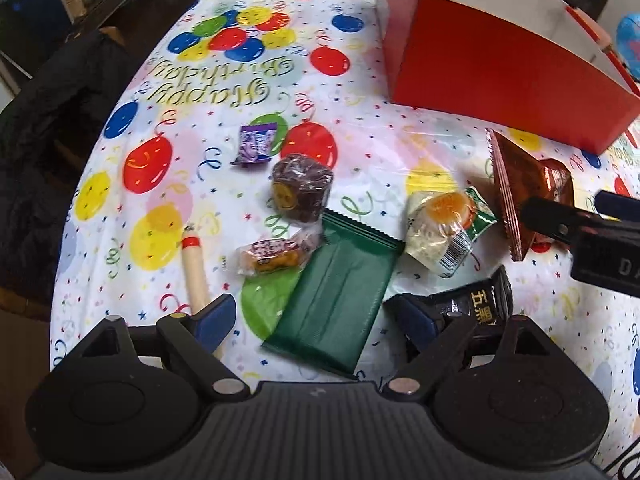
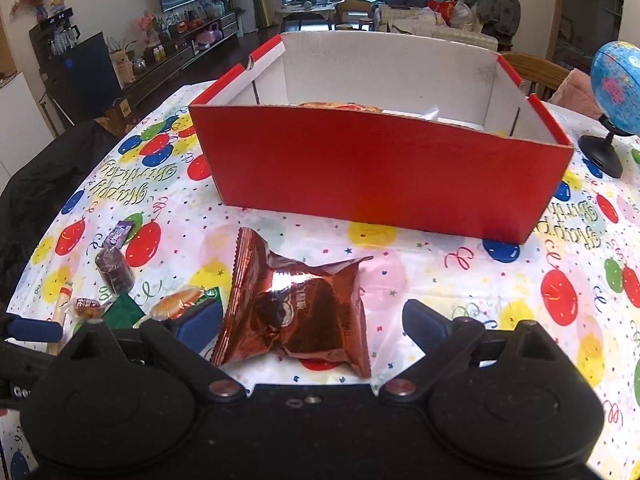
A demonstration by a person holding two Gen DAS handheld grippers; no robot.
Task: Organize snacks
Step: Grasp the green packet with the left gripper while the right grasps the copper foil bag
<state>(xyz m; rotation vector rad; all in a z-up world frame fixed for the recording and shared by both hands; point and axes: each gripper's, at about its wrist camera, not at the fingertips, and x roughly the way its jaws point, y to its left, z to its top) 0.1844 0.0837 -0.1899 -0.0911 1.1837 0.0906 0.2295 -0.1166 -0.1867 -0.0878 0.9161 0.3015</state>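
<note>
A red cardboard box stands open on the balloon tablecloth; it also shows in the left wrist view. My right gripper is open around a shiny brown snack packet, which lies on the cloth in front of the box and also shows in the left wrist view. My left gripper is open over a dark green packet. A black packet lies by its right finger. A wooden stick lies by its left finger.
Loose snacks lie on the cloth: a purple candy, a dark round cake, a small wrapped sweet, an orange-and-green packet. A globe stands right of the box. A dark coat hangs at the left table edge.
</note>
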